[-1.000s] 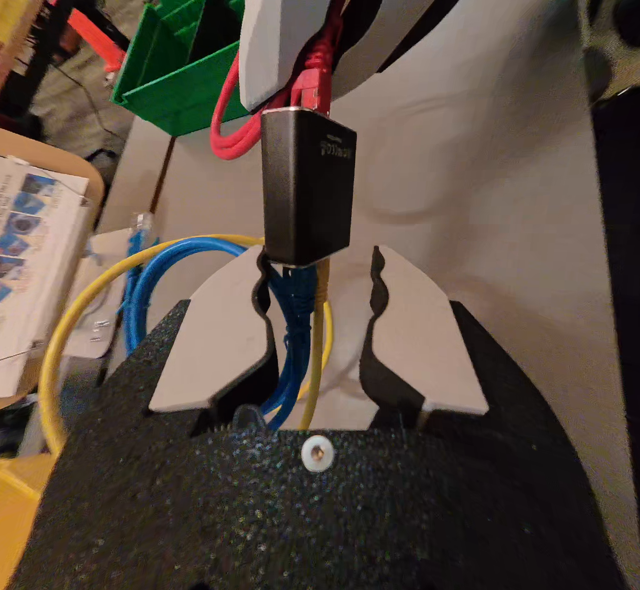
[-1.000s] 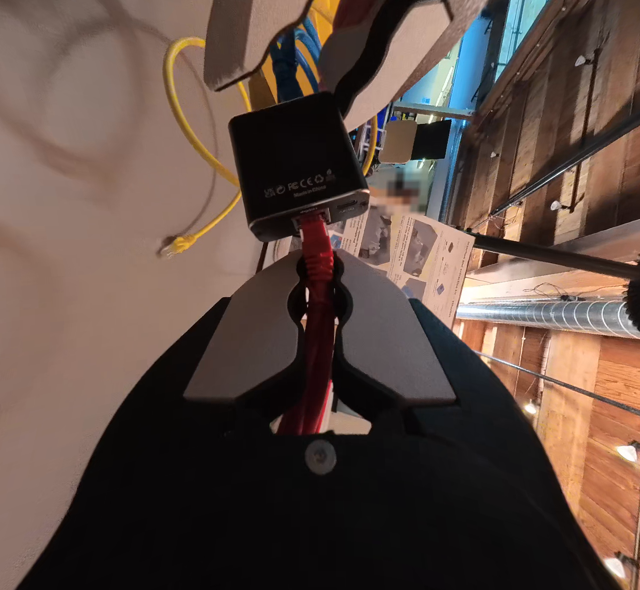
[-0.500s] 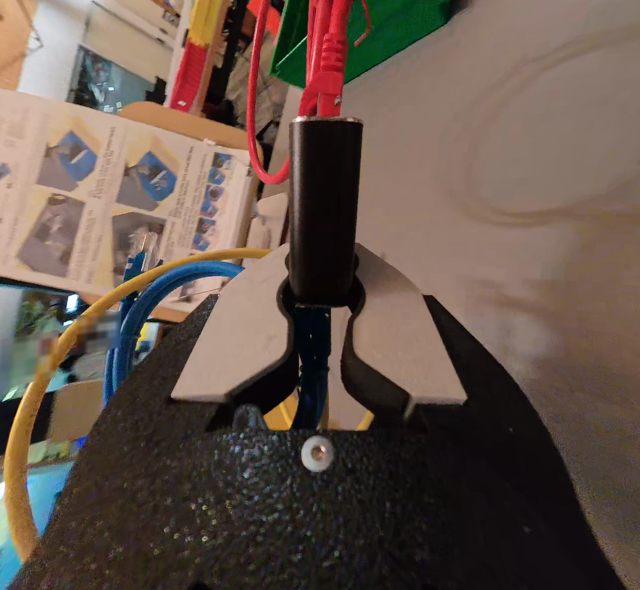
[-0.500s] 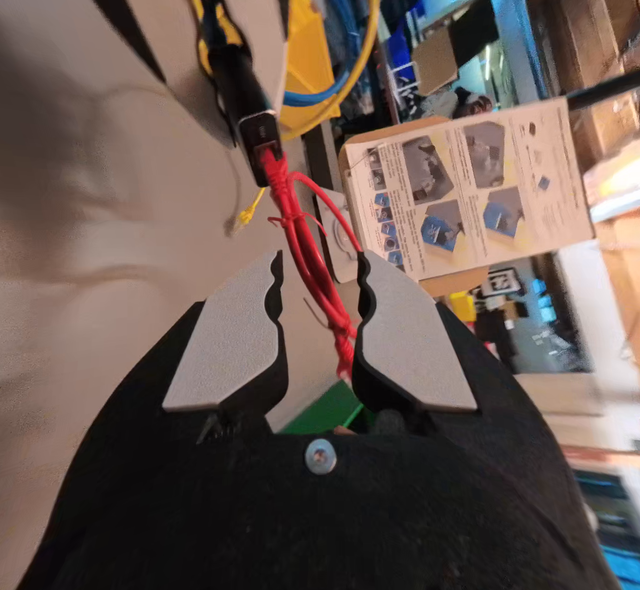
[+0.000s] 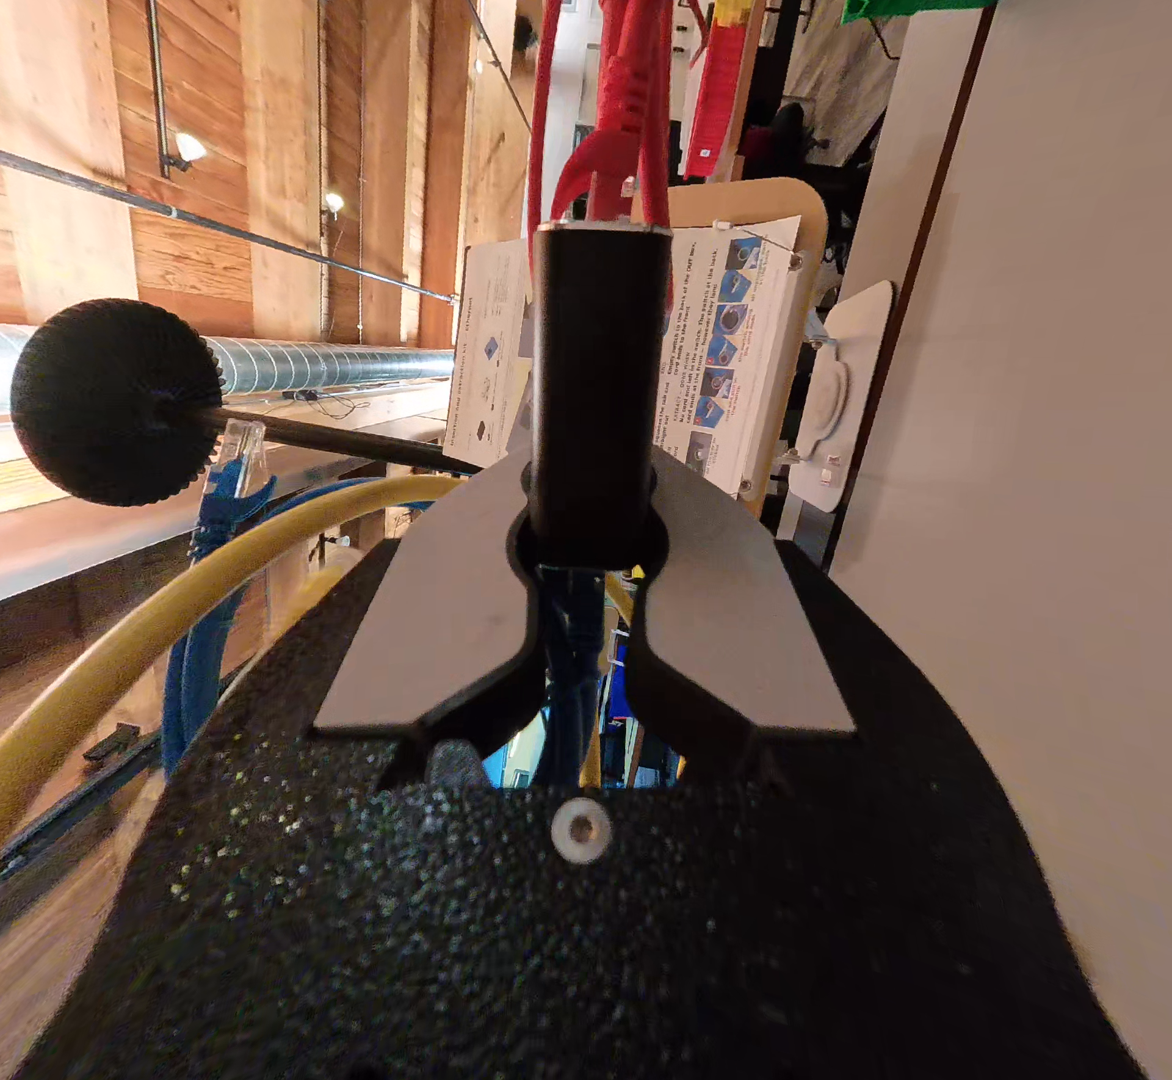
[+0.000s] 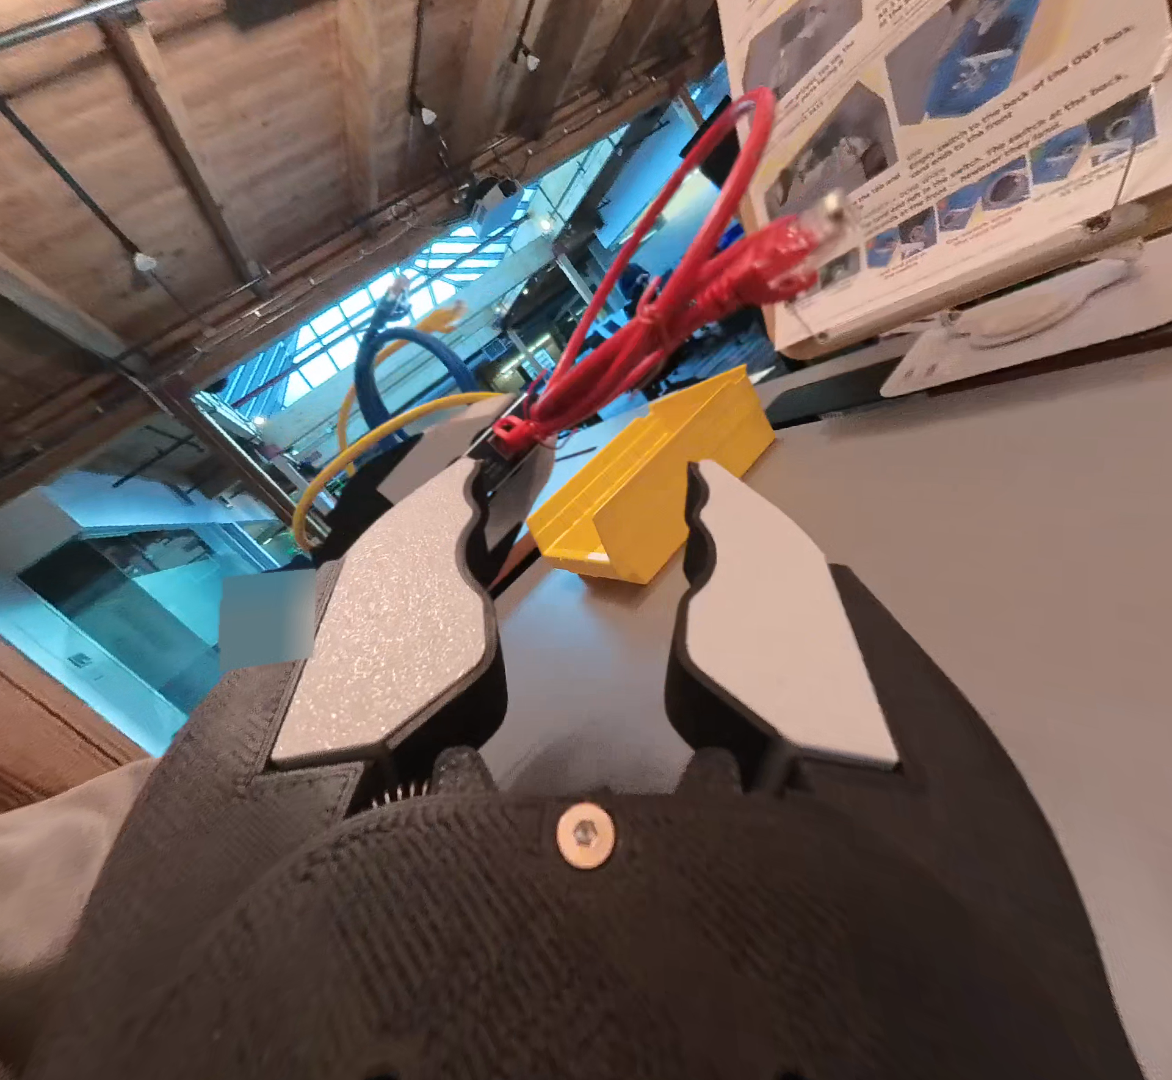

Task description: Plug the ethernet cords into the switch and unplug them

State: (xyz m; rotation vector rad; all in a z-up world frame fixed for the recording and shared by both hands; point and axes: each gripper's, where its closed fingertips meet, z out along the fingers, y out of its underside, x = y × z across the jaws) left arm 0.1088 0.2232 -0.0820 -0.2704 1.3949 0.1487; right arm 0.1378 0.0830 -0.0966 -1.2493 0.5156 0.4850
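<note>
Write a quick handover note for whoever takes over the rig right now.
Left gripper: shut on the black switch, held up off the table.
Right gripper: open, empty, apart from the switch.
Red cord: one end plugged into the switch's far end, other end loose.
Blue cord and yellow cord run in at the near end.
Left: unplug the cords.

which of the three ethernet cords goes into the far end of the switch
The red ethernet cord enters the black box-shaped switch at its far end; blue and yellow cords trail near the left gripper.
</note>
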